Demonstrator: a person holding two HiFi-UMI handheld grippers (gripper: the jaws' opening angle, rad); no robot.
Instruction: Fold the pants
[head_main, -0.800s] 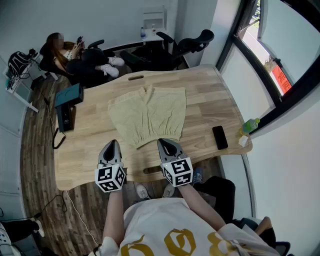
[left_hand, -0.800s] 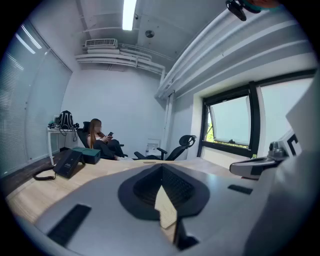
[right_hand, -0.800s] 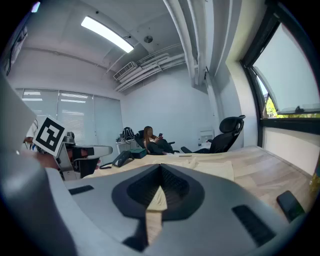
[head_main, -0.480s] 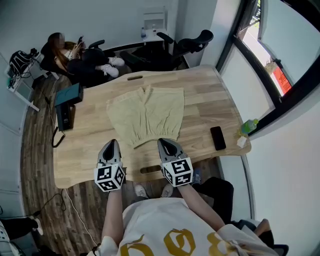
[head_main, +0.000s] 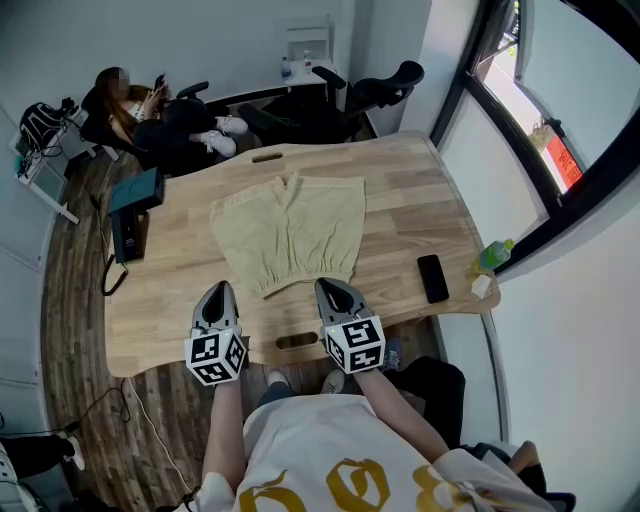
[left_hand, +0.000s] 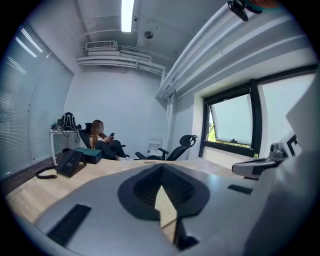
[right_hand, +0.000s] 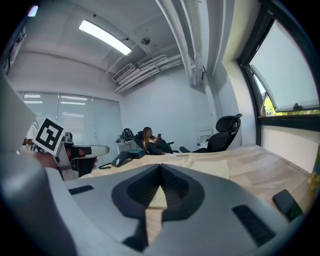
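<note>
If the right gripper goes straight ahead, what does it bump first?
Probably the near hem of the beige pants, just ahead of the right gripper, though depth is unclear.

In its own view, my left gripper (left_hand: 161, 170) is covering nearly all of the pale wooden table (left_hand: 30, 192); I am failing to tell whether the pale sliver (left_hand: 166, 207) in its notch is wood or cloth. My right gripper (right_hand: 161, 172) is cutting off part of the flat black phone (right_hand: 286, 202). The small white thing (head_main: 484, 285) at the table's corner is showing too small to name.
</note>
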